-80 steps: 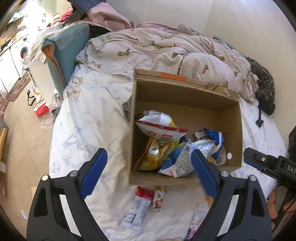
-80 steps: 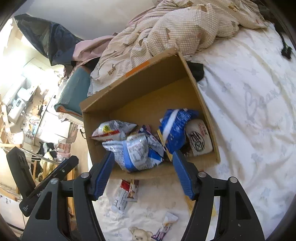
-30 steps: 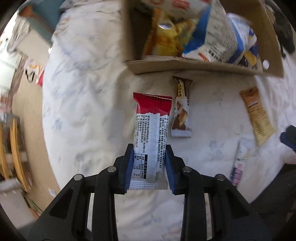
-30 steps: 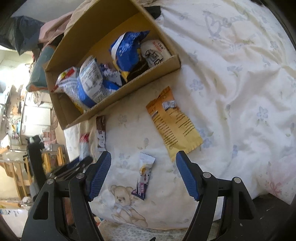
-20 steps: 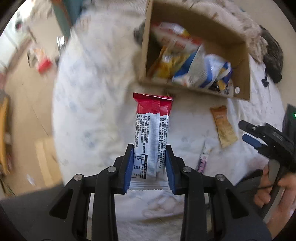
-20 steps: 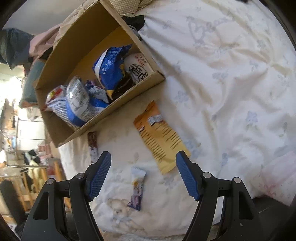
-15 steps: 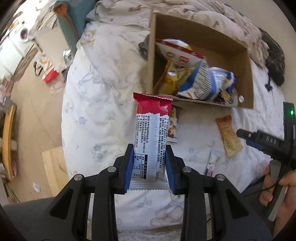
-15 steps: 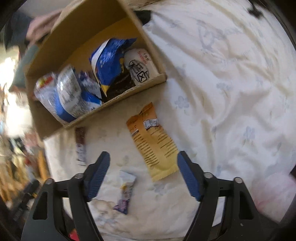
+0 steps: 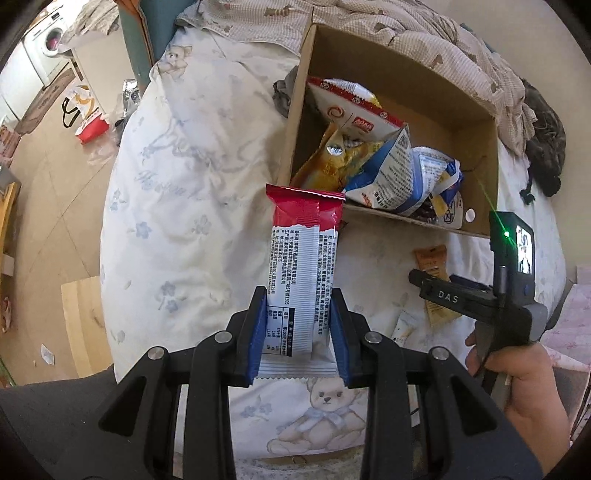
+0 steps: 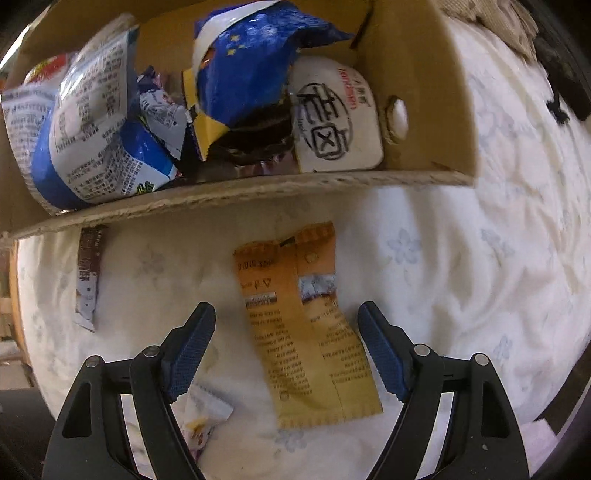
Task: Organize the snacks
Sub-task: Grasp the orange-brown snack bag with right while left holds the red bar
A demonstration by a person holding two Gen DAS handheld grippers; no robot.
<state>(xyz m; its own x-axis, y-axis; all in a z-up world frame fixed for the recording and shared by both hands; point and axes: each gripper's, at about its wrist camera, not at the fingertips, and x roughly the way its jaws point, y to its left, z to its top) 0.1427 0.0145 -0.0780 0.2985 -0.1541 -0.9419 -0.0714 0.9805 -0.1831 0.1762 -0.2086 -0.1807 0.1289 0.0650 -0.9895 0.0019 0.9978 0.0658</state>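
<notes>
Left wrist view: cardboard box [image 9: 476, 99] on bed [image 9: 184, 177] already held several snack bags. My left tongs [image 9: 298, 325] pinched red-white wrapper [image 9: 303, 258], lifted off bed, angled steeply down, box just ahead.

Right wrist view: my right tongs [image 10: 286, 347] spread wide, pointing straight down, straddling orange packet [image 10: 306, 325] on bed, not touching. Brown bar [image 10: 88, 277] and small packet [image 10: 201, 417] unboxed too. Roughly halfway, I judged.

Setting: home bedroom. Evidence: bed with bear-print sheet [image 9: 192, 177], rumpled checked quilt [image 9: 406, 26], washing machine [image 9: 48, 40] beyond, tiled floor [image 9: 48, 206] with litter.
</notes>
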